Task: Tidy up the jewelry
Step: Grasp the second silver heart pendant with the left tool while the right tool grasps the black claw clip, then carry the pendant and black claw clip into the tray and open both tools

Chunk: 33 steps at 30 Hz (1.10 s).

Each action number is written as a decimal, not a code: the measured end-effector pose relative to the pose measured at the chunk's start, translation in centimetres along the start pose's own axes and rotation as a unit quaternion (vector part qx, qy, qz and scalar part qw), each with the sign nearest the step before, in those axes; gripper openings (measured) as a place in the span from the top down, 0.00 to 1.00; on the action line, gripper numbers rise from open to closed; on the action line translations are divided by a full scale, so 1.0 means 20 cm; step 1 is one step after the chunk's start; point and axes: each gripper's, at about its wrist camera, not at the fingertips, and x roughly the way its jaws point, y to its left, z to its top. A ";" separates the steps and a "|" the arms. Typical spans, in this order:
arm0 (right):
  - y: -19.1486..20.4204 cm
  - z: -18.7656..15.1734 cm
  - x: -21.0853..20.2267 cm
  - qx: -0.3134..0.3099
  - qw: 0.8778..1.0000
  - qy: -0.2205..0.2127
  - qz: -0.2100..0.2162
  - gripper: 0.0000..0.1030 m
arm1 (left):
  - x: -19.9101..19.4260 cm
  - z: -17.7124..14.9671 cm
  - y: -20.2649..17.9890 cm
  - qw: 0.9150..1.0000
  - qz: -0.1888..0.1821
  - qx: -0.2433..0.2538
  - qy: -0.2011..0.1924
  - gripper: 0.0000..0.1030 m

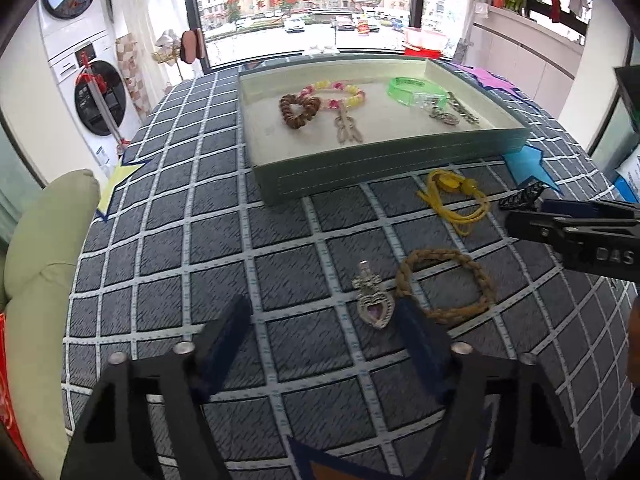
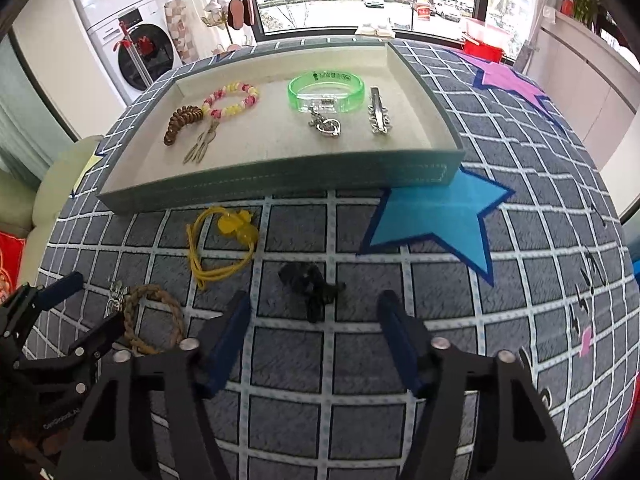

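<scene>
From the right wrist, the silver heart-shaped pendant [image 2: 116, 294] lies half behind the braided tan cord bracelet [image 2: 154, 320], whose near arc is covered by the left tongs [image 2: 80, 304]. From the left wrist, the small black lace piece [image 1: 522, 198] is partly hidden behind the right tongs [image 1: 532, 220], its shape unclear.

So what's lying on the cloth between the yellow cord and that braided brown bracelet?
Nothing: between the yellow cord and the braided bracelet there is only bare checked cloth, seen in the left wrist view.
</scene>
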 end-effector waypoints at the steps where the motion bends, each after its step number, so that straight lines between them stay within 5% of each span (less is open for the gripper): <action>1: 0.01 0.00 0.00 -0.002 1.000 -0.001 -0.001 0.44 | 0.00 0.01 -0.01 1.000 -0.004 0.002 0.001 0.25; 5: 0.03 0.01 0.00 -0.011 1.000 -0.005 -0.006 0.65 | -0.01 0.01 -0.04 1.000 -0.022 0.009 0.000 0.45; 10: 0.02 0.00 -0.01 -0.007 1.000 -0.009 0.000 0.67 | -0.02 0.01 -0.06 0.999 -0.030 0.021 -0.005 0.69; 19: 0.00 -0.01 -0.09 0.006 0.999 -0.024 0.025 0.67 | -0.07 0.01 0.02 0.998 -0.064 -0.023 -0.014 0.69; 33: -0.07 -0.01 -0.24 0.032 0.997 -0.043 0.060 0.67 | -0.26 0.10 0.05 0.996 -0.066 -0.029 -0.059 0.69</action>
